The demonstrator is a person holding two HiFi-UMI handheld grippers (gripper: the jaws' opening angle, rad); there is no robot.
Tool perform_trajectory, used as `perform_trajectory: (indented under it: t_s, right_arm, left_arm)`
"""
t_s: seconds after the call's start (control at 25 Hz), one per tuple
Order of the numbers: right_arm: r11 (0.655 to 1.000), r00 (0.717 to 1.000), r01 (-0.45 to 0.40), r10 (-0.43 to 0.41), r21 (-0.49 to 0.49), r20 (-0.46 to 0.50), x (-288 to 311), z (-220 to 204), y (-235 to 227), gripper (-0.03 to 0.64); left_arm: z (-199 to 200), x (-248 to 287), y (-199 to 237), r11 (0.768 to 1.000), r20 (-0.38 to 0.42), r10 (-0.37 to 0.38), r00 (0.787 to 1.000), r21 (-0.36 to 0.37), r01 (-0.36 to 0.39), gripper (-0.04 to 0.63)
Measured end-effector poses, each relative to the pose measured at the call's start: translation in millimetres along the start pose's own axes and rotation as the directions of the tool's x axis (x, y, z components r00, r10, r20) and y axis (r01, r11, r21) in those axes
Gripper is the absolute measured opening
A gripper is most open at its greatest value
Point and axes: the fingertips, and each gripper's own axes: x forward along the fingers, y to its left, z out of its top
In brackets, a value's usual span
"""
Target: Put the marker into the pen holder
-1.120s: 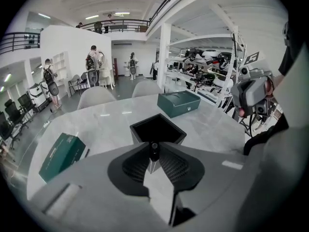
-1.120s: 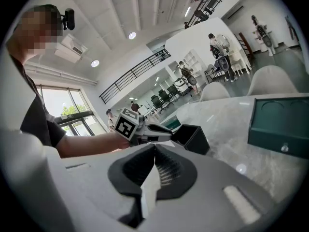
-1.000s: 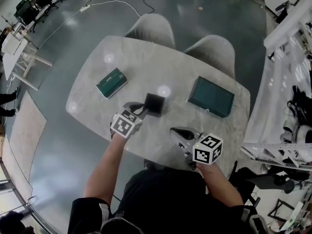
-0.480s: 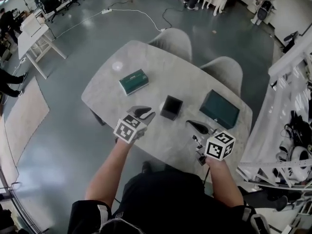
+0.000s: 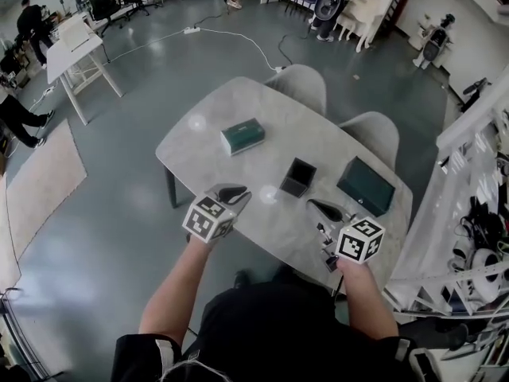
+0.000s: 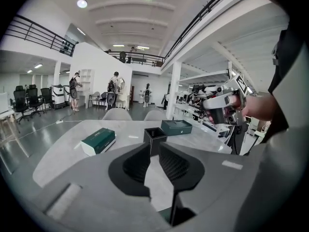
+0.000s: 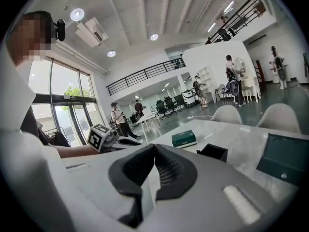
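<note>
A black square pen holder [image 5: 298, 177] stands open-topped near the middle of a pale marble table [image 5: 318, 134]; no marker can be made out in any view. The left gripper [image 5: 232, 192] hovers near the holder's left, jaws a narrow gap apart and empty. The right gripper [image 5: 324, 210] hovers at the near edge, jaw tips touching, empty. A green box [image 5: 242, 136] and a dark case [image 5: 366, 186] flank the holder.
</note>
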Motion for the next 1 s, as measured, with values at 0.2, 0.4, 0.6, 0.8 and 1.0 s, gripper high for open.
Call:
perform_trajectory:
  t_s: [0.2, 0.4, 0.6, 0.8, 1.0]
  right_arm:
    - [1.000, 1.000, -0.009, 0.009, -0.012, 0.014, -1.3, 0.7, 20.7, 0.005]
    - [0.999, 1.000, -0.012, 0.012, -0.036, -0.005, -8.2, 0.7, 24.6, 0.004]
    - [0.998, 0.997, 0.047, -0.044, -0.050, 0.063, -32.6, 16.2, 4.8, 0.004]
    - [0.996, 0.992, 0.069, -0.062, -0.054, 0.110, -69.5, 25.5, -20.7, 0.003]
    - [0.992, 0.982, 0.104, -0.092, -0.064, 0.166, -108.4, 30.4, -48.8, 0.003]
  left_arm:
    - [-1.0, -25.8, -10.3, 1.000, 0.047, 0.017, 0.999, -0.007, -0.017, 0.058]
    - [0.1, -30.6, -25.6, 0.999, 0.072, 0.001, 0.997, -0.048, 0.002, 0.055]
    - [13.6, -19.4, -31.2, 0.998, 0.074, 0.010, 0.997, -0.064, -0.006, 0.054]
    - [41.6, -2.5, -46.0, 0.996, 0.119, 0.014, 0.993, -0.085, -0.004, 0.048]
    - [54.4, 13.5, -75.9, 0.986, 0.157, 0.045, 0.987, -0.163, -0.019, 0.043]
